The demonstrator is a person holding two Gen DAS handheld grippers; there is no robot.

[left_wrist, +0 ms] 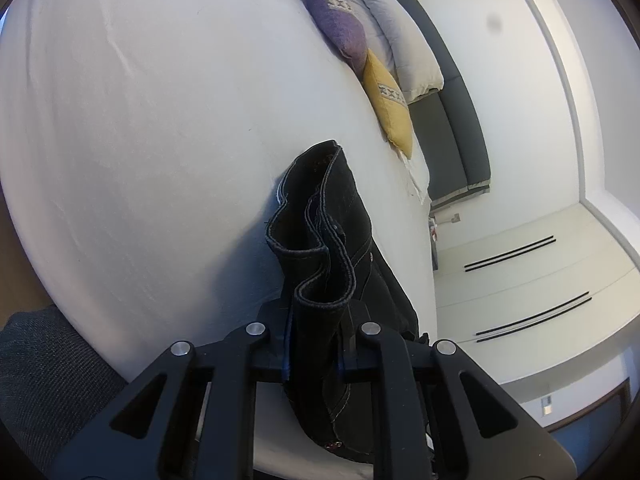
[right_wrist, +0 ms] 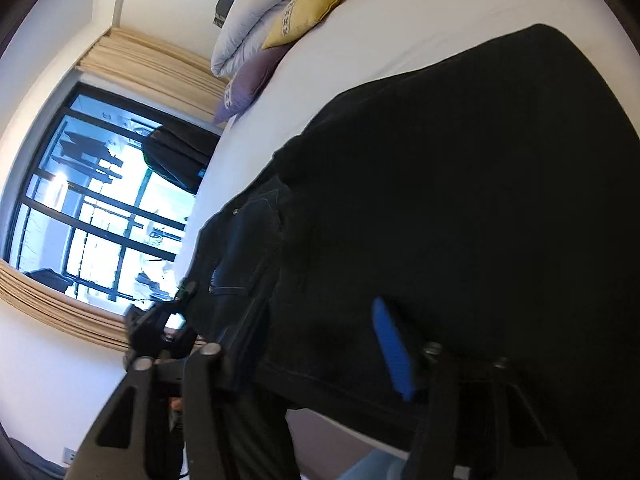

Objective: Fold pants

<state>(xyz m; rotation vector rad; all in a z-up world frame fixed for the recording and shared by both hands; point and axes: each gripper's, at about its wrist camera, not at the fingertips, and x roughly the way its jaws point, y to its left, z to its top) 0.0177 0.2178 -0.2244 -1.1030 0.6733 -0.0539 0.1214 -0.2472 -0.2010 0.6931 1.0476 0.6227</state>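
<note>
The pants [left_wrist: 332, 240] are black jeans with pale stitching. In the left wrist view my left gripper [left_wrist: 316, 344] is shut on the bunched waistband, which stands up between the fingers above the white bed [left_wrist: 140, 120]. In the right wrist view the pants [right_wrist: 460, 200] fill most of the frame as a wide dark fold over the bed [right_wrist: 380, 40]. My right gripper [right_wrist: 320, 360] is shut on the cloth near the bed's edge; its blue pad [right_wrist: 394, 354] shows on the right and the left finger is hidden under the fabric.
A purple cushion [left_wrist: 336, 16], a yellow cushion [left_wrist: 390, 108] and a folded pale duvet [left_wrist: 392, 32] lie at the head of the bed against a dark headboard [left_wrist: 452, 120]. A large window [right_wrist: 108, 208] with beige curtains is beside the bed. White cupboards [left_wrist: 540, 280] line the wall.
</note>
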